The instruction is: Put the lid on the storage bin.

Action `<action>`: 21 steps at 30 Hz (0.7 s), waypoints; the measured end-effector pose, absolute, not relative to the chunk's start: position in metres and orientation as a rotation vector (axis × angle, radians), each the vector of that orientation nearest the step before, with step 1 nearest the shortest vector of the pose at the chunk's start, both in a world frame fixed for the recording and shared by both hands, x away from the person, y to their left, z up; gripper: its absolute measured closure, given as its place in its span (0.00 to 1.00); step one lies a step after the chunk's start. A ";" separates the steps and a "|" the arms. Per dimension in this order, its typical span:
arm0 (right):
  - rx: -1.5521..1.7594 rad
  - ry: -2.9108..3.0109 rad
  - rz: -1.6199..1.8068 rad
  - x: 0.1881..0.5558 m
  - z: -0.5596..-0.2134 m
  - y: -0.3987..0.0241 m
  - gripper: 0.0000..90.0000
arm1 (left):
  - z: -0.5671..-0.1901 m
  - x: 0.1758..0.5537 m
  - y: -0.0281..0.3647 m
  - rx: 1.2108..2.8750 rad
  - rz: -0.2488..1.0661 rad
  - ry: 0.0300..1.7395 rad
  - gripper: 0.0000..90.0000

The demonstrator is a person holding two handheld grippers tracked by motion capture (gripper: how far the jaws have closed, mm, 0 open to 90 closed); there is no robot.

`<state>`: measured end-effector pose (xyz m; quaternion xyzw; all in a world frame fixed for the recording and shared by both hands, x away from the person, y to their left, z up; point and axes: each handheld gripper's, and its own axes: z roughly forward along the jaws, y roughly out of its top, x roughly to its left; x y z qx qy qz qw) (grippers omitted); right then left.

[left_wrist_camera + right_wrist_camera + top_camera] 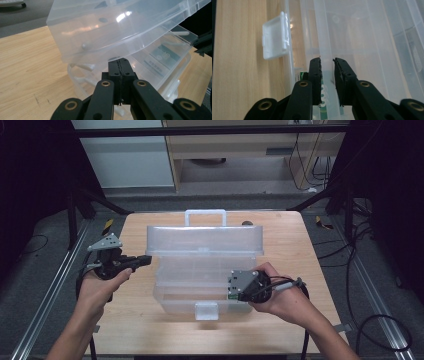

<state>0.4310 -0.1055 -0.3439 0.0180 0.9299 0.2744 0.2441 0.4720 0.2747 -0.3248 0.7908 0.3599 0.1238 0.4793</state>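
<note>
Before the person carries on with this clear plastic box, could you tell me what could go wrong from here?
1. The right hand-held gripper straddles a thin clear rim of the box, with a gap showing on one side; the slippery plastic might slide out.
2. The open lid stands up over the box, and the shut left hand-held gripper sits close under its edge; a nudge could drop it.
3. The latch hangs over the table near its front edge, so a pull could drag the box off.

grey floor (pixel 240 200), wooden cabinet (pixel 235 145), dark surroundings
</note>
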 end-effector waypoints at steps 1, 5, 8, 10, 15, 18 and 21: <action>0.070 2.533 0.772 0.427 -0.343 -0.106 0.84 | -0.326 0.471 0.275 1.934 0.299 0.878 1.00; 0.099 2.504 0.835 0.415 -0.337 -0.116 0.86 | -0.333 0.465 0.275 1.950 0.302 0.872 1.00; 0.102 2.497 0.835 0.410 -0.335 -0.121 0.86 | -0.337 0.461 0.275 1.955 0.301 0.868 1.00; 0.112 2.484 0.837 0.405 -0.333 -0.126 0.88 | -0.340 0.459 0.275 1.958 0.298 0.865 1.00; 0.172 2.464 0.837 0.400 -0.332 -0.143 0.90 | -0.346 0.456 0.275 1.970 0.301 0.858 1.00; 0.210 2.451 0.836 0.399 -0.332 -0.153 0.91 | -0.346 0.455 0.275 1.971 0.305 0.857 1.00; 0.259 2.435 0.840 0.398 -0.331 -0.167 0.92 | -0.347 0.454 0.274 1.970 0.311 0.858 1.00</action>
